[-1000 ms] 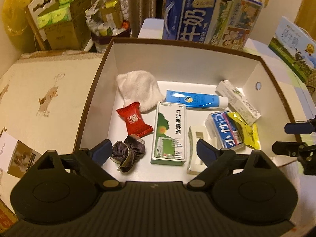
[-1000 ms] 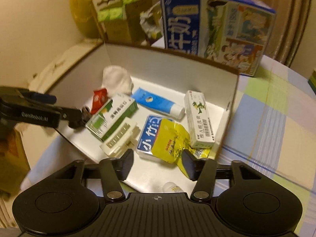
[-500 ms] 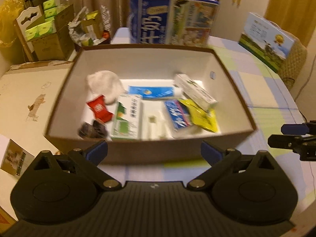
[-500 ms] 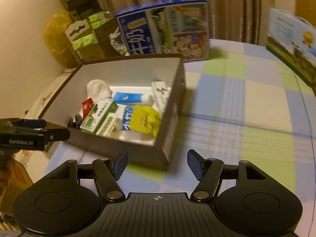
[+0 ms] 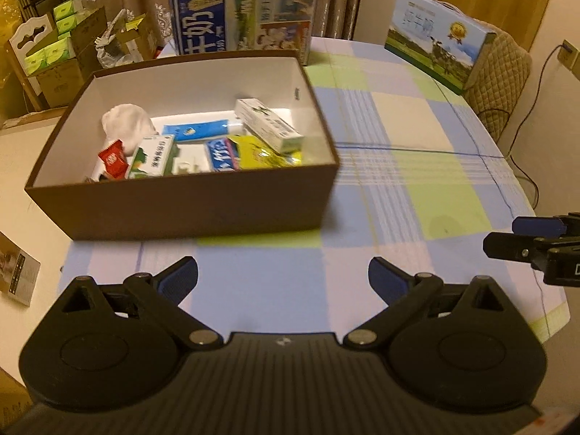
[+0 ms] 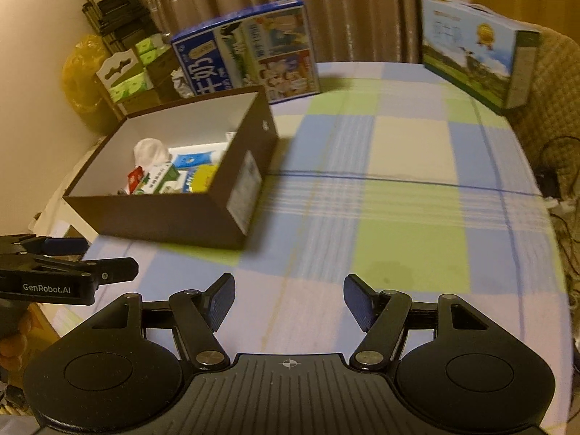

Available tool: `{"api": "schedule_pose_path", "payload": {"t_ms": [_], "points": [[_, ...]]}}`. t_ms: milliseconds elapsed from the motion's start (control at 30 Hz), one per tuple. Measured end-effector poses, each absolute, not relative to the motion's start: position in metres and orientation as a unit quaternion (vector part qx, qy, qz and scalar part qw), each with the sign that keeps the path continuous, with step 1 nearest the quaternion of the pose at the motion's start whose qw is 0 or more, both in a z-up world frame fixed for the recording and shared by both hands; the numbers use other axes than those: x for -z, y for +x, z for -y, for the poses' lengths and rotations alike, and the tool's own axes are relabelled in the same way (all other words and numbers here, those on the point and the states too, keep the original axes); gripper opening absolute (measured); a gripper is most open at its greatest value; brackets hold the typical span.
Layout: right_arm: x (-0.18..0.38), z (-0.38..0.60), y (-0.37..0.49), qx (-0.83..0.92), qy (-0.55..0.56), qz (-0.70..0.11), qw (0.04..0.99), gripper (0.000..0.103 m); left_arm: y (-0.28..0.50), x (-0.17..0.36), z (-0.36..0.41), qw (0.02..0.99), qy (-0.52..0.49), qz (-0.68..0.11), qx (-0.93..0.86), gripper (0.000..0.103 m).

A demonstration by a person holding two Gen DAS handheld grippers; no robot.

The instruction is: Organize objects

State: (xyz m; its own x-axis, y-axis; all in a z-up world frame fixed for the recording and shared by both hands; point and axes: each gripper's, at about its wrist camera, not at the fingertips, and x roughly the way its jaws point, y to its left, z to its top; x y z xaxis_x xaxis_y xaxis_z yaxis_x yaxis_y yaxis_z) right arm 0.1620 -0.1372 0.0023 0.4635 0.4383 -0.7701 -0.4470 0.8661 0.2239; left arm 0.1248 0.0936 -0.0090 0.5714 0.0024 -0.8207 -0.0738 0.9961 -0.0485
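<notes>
The box (image 5: 188, 203) looks like matt brown cardboard, white inside. The tablecloth (image 5: 395, 166) is a checked woven cloth. The milk carton (image 5: 243, 11) has glossy printed card. A yellow packet (image 5: 261, 154) shines like foil. The white rag (image 5: 125, 125) is soft cloth. Both grippers (image 5: 282, 279) (image 6: 288, 299) are matt black plastic with metal rivets.

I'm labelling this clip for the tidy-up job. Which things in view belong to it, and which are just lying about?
Part of the job:
brown box
white cloth
blue tube
red sachet
green-and-white carton
yellow packet
left hand-held gripper, open
right hand-held gripper, open

Just lying about:
blue milk carton
pale-blue gift box
checked tablecloth
</notes>
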Motion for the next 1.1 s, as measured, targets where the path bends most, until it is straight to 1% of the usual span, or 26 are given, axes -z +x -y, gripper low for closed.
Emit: {"api": "schedule_pose_path", "payload": {"t_ms": [500, 1100], "points": [[-0.004, 0.207, 0.115, -0.233, -0.005, -0.452, 0.861, 0.064, 0.08, 0.005, -0.026, 0.888, -0.029, -0.459, -0.007, 0.099], [-0.001, 0.22, 0.095, -0.234, -0.004, -0.454, 0.86, 0.064, 0.063, 0.005, -0.004, 0.89, -0.029, -0.455, 0.004, 0.099]]}}
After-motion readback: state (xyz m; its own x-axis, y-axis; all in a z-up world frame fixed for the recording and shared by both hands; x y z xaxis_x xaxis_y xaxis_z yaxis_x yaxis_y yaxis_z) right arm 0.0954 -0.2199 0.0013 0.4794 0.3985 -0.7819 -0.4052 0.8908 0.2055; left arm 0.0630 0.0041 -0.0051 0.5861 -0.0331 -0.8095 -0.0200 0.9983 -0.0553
